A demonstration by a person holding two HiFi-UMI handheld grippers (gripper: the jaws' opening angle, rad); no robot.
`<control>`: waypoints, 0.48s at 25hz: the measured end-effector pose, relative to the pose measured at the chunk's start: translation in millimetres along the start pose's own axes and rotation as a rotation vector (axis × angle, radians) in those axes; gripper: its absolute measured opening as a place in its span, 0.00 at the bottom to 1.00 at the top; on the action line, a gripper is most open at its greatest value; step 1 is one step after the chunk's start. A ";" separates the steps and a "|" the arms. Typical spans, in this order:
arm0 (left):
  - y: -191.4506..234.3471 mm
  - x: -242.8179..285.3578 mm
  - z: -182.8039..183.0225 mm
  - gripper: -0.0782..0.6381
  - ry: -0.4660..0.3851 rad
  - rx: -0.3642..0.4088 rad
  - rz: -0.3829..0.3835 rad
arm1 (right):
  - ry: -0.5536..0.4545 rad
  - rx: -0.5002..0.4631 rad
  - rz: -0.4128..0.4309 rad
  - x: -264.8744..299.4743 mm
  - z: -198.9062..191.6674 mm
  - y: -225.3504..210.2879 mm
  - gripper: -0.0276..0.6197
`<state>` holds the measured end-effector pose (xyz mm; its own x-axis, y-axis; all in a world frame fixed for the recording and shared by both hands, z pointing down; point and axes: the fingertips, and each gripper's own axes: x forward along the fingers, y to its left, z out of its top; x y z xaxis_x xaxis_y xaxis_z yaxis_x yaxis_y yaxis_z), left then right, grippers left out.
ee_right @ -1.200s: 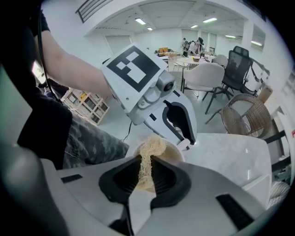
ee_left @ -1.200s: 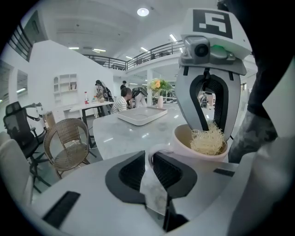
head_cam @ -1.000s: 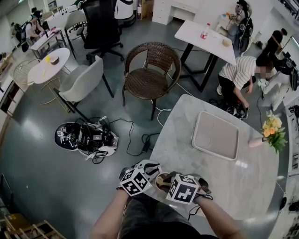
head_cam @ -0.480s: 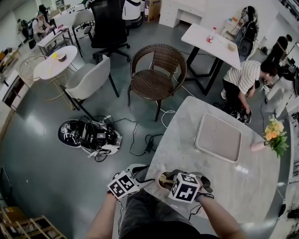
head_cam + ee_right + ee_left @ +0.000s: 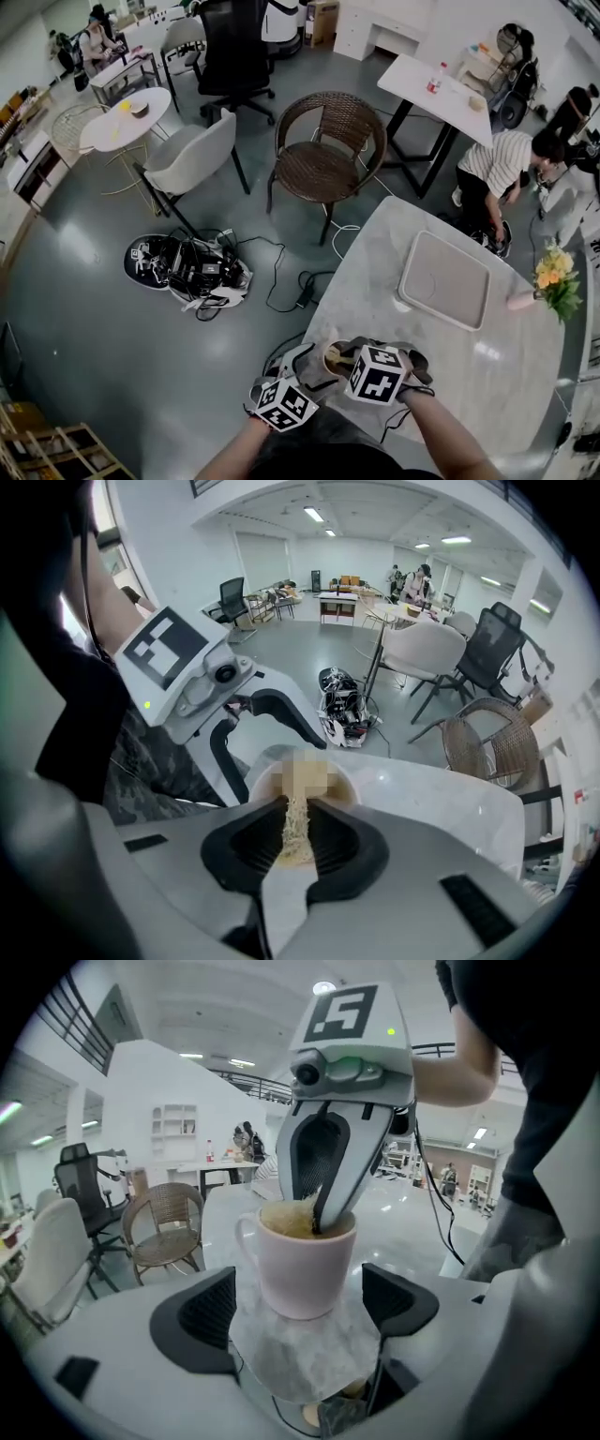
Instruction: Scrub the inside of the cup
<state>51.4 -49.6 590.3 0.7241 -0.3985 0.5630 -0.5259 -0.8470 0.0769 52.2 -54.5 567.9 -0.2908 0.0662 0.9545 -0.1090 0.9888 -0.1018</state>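
Left gripper (image 5: 298,1283): our jaws just opened wide, cup (image 5: 302,1246) between them, untouched. Our right gripper (image 5: 293,810) pinches fibrous scrubber (image 5: 296,841), plunged steeply down into cup mouth.

We see a pale marble desk (image 5: 441,375) with a pink cup (image 5: 298,1265) upright near its front left edge. A square tray (image 5: 444,279) (pale, round-cornered) lies well apart, and a vase of flowers (image 5: 521,299) stands near the right edge.

Head view: high, steeply down on surface (image 5: 441,366). Gripper views close on same cup (image 5: 300,1269): left sideways, right from above.
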 end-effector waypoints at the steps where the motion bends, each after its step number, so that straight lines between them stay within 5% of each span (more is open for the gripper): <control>1: -0.8 2.7 3.1 0.69 -0.003 -0.012 0.034 | 0.000 0.003 -0.002 0.1 0.0 0.4 0.14; 8: -3.9 25.6 15.8 0.69 0.054 -0.034 0.175 | 0.050 -0.048 -0.040 13.4 -3.6 -3.3 0.14; 12: 1.3 29.5 18.2 0.69 0.093 0.017 0.256 | 0.099 -0.107 -0.062 17.5 -0.9 -6.0 0.14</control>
<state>80.3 -68.9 592.1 0.5237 -0.5671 0.6357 -0.6784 -0.7290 -0.0914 48.5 -59.2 585.5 -0.1906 0.0125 0.9816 -0.0208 0.9996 -0.0168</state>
